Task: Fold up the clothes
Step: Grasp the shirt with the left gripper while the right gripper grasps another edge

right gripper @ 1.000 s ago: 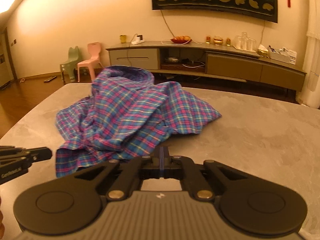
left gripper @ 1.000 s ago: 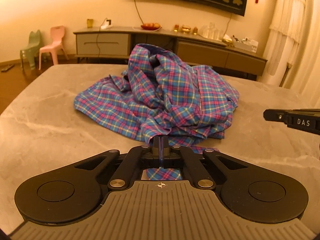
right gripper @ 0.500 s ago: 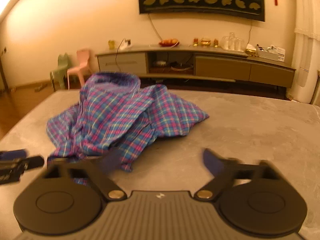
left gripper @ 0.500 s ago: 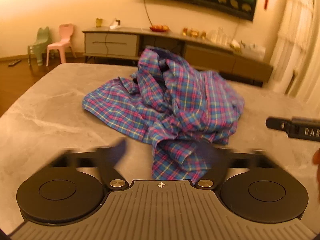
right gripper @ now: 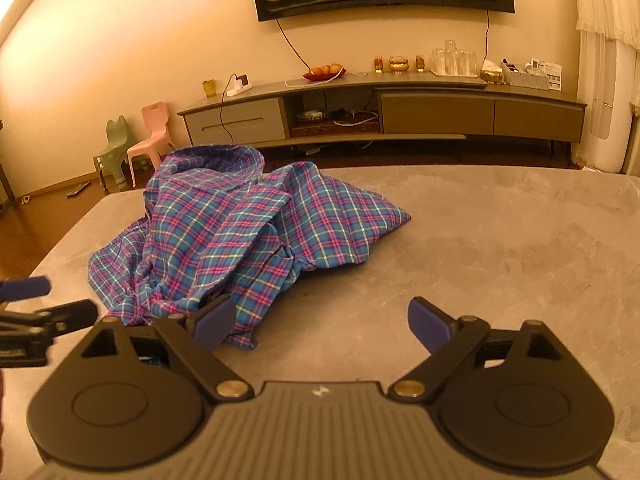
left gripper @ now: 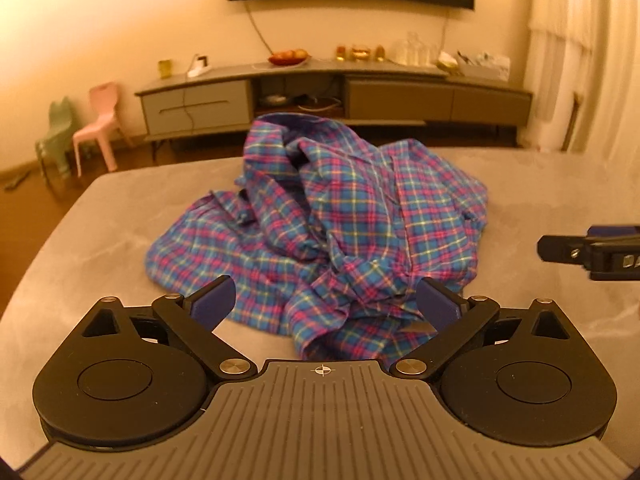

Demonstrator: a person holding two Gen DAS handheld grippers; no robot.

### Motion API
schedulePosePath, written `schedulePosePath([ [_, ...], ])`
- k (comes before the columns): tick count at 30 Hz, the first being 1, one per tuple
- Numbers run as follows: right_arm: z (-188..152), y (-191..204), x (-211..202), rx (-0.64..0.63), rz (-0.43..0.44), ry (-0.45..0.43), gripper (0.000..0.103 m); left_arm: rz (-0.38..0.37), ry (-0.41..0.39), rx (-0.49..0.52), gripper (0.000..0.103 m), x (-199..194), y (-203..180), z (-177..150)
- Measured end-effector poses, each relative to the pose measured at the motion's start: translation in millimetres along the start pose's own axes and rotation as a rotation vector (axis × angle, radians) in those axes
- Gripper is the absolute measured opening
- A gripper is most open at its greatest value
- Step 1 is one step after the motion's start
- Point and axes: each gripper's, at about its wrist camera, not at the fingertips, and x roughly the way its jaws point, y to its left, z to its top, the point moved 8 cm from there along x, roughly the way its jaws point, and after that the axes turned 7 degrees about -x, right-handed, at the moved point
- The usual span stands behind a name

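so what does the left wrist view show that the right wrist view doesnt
Only the left wrist view: the left gripper open with the plaid shirt's near edge between its fingers, untouched, and the right gripper's tip at the right edge.

Only the right wrist view: the right gripper open over bare table, the shirt off to its left.

Both: the crumpled shirt, grey table, TV cabinet, two small chairs.

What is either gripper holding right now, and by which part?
Nothing. The left gripper and right gripper are both open; the shirt lies loose on the table.

Open right tool (right gripper: pixel 326 322) hovers beside crumpled plaid shirt (right gripper: pixel 240 232) on table (right gripper: pixel 500 248).
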Motion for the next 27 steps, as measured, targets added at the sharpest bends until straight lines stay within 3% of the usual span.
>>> schedulePosePath([
  [5,2,4,16,-0.005,0.010,0.017,0.096,-0.033,0.063,-0.017,0.091,44,5,-19],
  [11,30,25,48,-0.032,0.068,-0.008,0.098,-0.078,0.113,-0.066,0.077,70,21,-20],
  [12,35,31,57,-0.023,0.082,-0.006,0.098,-0.098,0.116,-0.066,0.067,72,23,-19],
  [13,38,39,68,-0.018,0.101,0.019,0.095,-0.116,0.119,-0.065,0.049,73,25,-19],
  [14,41,47,79,-0.013,0.120,0.044,0.072,-0.127,0.125,-0.065,0.036,72,27,-18],
  [15,44,54,90,-0.008,0.139,0.069,0.048,-0.137,0.128,-0.069,0.014,71,30,-17],
  [16,46,61,99,-0.005,0.153,0.090,0.005,-0.138,0.118,-0.088,0.000,68,36,-13],
  [18,54,63,96,-0.008,0.142,0.084,0.003,-0.144,0.058,-0.124,0.000,52,45,3],
  [22,106,43,-22,0.044,0.255,-0.228,0.002,-0.188,-0.110,-0.186,0.000,-2,62,40],
  [27,87,-4,-130,-0.010,0.115,-0.360,0.002,-0.218,-0.131,-0.167,0.005,-33,62,34],
])
